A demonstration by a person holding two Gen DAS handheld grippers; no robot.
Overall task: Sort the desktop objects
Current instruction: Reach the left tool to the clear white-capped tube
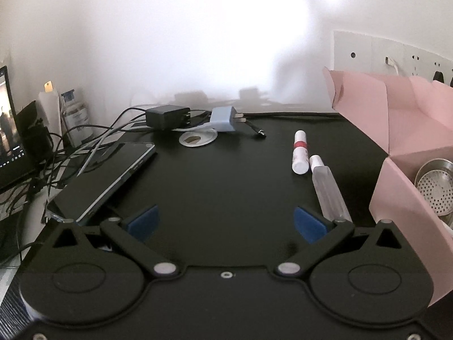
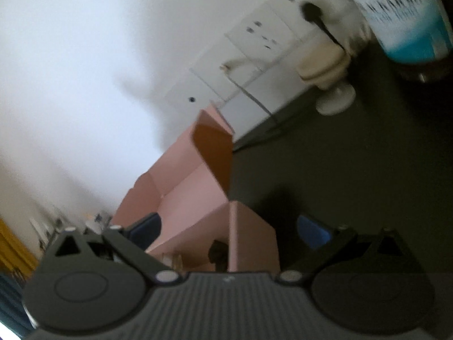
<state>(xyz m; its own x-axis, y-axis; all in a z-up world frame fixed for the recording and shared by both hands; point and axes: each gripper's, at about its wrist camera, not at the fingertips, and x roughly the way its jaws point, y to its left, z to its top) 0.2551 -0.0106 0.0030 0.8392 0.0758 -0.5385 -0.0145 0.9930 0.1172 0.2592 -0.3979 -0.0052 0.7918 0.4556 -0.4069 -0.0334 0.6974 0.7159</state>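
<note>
My left gripper (image 1: pixel 226 222) stands open low over the black desk (image 1: pixel 215 187), nothing between its blue pads. Ahead to the right lie a white tube with a red band (image 1: pixel 300 153) and a clear small bottle (image 1: pixel 328 189), the bottle close to the right finger. A pink cardboard box (image 1: pixel 402 130) stands open at the right with a metal strainer (image 1: pixel 436 189) inside. Farther back lie a black charger (image 1: pixel 167 116) and a blue plug adapter (image 1: pixel 223 119). In the tilted, blurred right wrist view, my right gripper (image 2: pixel 229 229) is open wide above the pink box (image 2: pixel 198 198), holding nothing.
A dark phone or tablet (image 1: pixel 104 178) lies at the left among tangled cables (image 1: pixel 73 147), beside a laptop screen (image 1: pixel 8 130) and a clear bottle (image 1: pixel 75 116). A white round disc (image 1: pixel 198 138) lies mid-desk. Wall sockets (image 2: pixel 263 36), a white stand (image 2: pixel 334 96) and a blue-labelled container (image 2: pixel 407 19) stand beyond the box.
</note>
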